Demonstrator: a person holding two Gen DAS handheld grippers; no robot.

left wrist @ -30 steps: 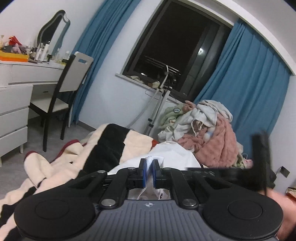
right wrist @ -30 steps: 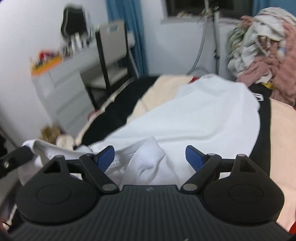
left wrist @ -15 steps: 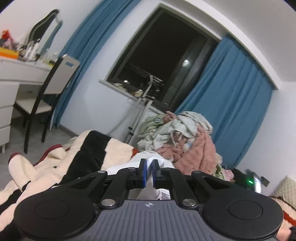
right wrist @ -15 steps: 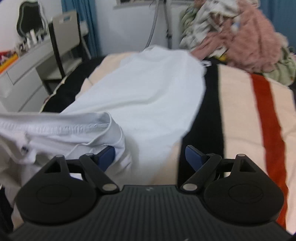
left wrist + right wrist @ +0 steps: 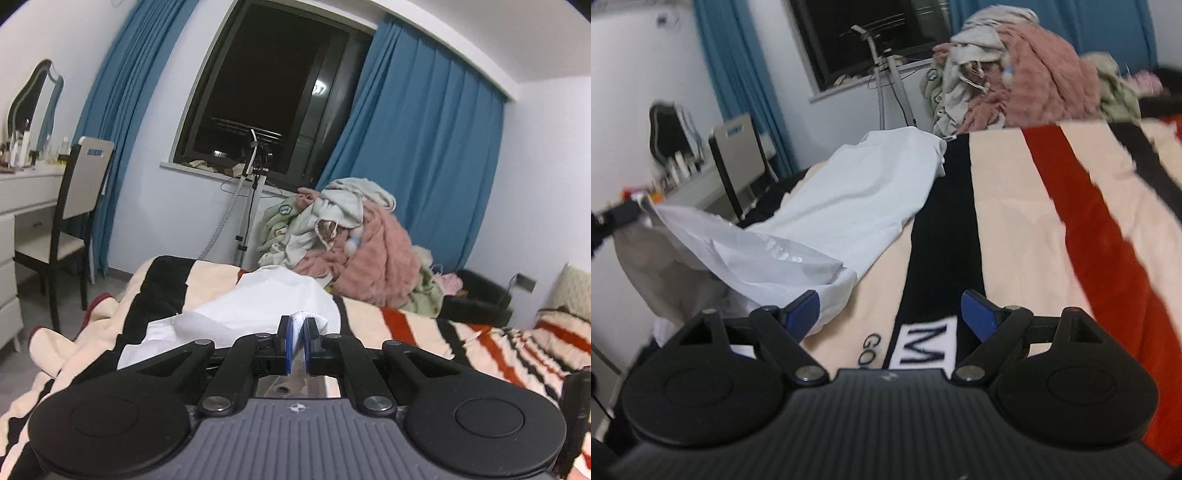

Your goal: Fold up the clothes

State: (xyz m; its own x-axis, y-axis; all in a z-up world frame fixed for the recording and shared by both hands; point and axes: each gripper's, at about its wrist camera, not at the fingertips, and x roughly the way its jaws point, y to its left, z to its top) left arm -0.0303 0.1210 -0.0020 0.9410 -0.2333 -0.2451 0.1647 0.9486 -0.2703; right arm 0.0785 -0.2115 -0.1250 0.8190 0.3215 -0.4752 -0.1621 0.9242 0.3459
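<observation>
A white garment lies stretched along the striped blanket, its near end lifted and bunched. In the left wrist view the same white garment runs away from me, and my left gripper is shut on a fold of its near edge. My right gripper is open above the blanket, just right of the garment's bunched end; nothing sits between its blue fingertips. At the far left of the right wrist view the left gripper holds the raised cloth.
A heap of clothes with a pink fleece sits at the far end of the bed. A chair and white dresser stand to the left. A garment steamer stand is below the dark window. A pillow lies right.
My right gripper swung rightward off the white garment and now hovers over the bare blanket. My left gripper stayed shut on the cloth while its view tilted and shifted.
</observation>
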